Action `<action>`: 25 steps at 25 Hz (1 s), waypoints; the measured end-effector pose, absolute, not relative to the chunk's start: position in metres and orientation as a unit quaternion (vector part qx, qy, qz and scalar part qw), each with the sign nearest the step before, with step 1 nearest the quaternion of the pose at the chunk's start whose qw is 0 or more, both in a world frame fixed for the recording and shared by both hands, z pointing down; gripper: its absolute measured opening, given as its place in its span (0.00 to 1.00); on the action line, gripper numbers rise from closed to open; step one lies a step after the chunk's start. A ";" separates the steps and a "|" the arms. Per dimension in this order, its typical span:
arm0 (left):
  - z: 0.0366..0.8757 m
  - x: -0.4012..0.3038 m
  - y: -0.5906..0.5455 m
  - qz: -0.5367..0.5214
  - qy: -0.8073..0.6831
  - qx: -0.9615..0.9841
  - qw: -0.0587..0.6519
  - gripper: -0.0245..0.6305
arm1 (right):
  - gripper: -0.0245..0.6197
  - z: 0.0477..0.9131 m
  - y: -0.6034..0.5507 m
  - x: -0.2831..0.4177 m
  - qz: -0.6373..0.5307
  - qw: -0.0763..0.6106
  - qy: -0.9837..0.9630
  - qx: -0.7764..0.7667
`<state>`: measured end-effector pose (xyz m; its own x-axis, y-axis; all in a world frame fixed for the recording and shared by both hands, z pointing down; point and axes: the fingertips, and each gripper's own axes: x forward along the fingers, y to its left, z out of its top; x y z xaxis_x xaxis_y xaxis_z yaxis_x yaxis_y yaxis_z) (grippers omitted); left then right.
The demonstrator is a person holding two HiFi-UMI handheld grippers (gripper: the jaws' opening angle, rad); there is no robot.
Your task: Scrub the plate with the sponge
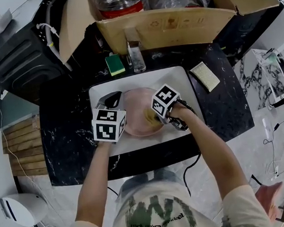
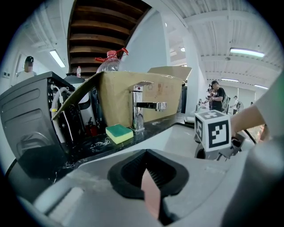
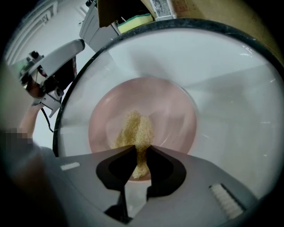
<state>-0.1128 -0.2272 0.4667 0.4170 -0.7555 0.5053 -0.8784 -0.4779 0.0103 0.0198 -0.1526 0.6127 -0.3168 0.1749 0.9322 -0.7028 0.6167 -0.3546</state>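
Pinching a tan sponge (image 3: 133,133) between narrowed jaws, the right tool (image 3: 141,148) presses it down onto the pink plate (image 3: 173,119). The sponge sits on the plate's near half, just left of its middle in the right gripper view. The plate lies in a white sink (image 3: 222,88).

The left tool (image 2: 148,177) is closed on the plate's rim, and a thin pink edge shows between its jaws. In the head view, the left tool (image 1: 114,100) holds the plate (image 1: 139,110) at its left side, while the right tool (image 1: 154,117) works just across from it.

Beyond the left tool, on the dark bench (image 1: 69,131) behind the sink (image 1: 179,82), a green sponge (image 2: 119,133) lies just left of a chrome tap (image 2: 140,106). A cardboard box (image 2: 120,97) stands behind both. A pale yellow pad (image 1: 204,76) lies on the bench, right of the right tool and past the sink's edge.
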 end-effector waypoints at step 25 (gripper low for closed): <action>0.448 -0.122 -0.231 0.194 -0.535 0.807 0.157 0.04 | 0.14 0.500 -0.252 0.043 0.293 0.336 -0.809 0.384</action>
<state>-0.1221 -0.2313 0.4481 0.3516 -0.8029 0.4814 -0.9247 -0.3780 0.0448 0.0434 -0.2520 0.4996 -0.4789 -0.4252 0.7680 -0.8183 0.5331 -0.2151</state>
